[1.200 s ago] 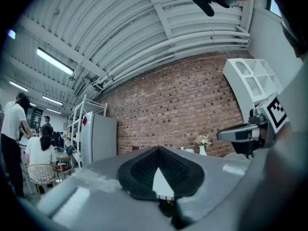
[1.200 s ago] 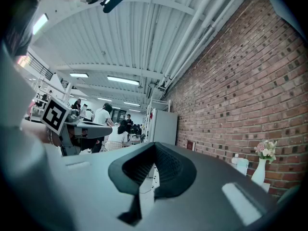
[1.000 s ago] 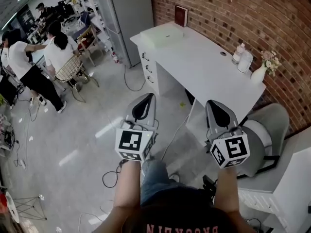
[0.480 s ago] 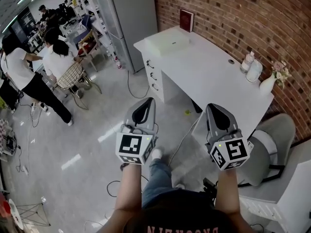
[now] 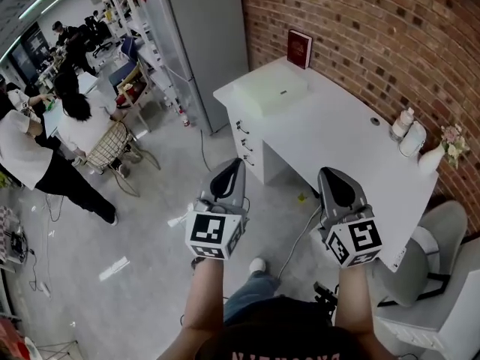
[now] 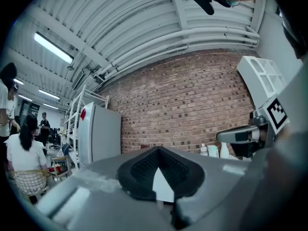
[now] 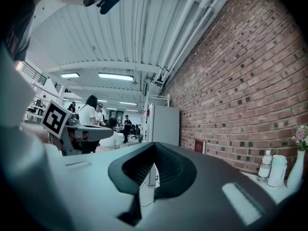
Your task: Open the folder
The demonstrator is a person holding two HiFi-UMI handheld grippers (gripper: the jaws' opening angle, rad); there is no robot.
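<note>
Now both tongs are closed together and hold nothing. The left tongs (image 5: 229,165) and right tongs (image 5: 331,174) hang by the near side of the white table (image 5: 337,135). The pale folder (image 5: 271,92) lies flat at its far end. Step closer first, then open one pair beside the folder's edge.

An open-plan office or lab — brick wall (image 5: 360,21), white desk (image 5: 337,137), shelving (image 5: 146,36), people (image 5: 73,126) at workstations beyond.

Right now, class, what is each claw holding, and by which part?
Nothing is held. The left claw and the right claw are both shut and empty, in the air near the white desk.
</note>
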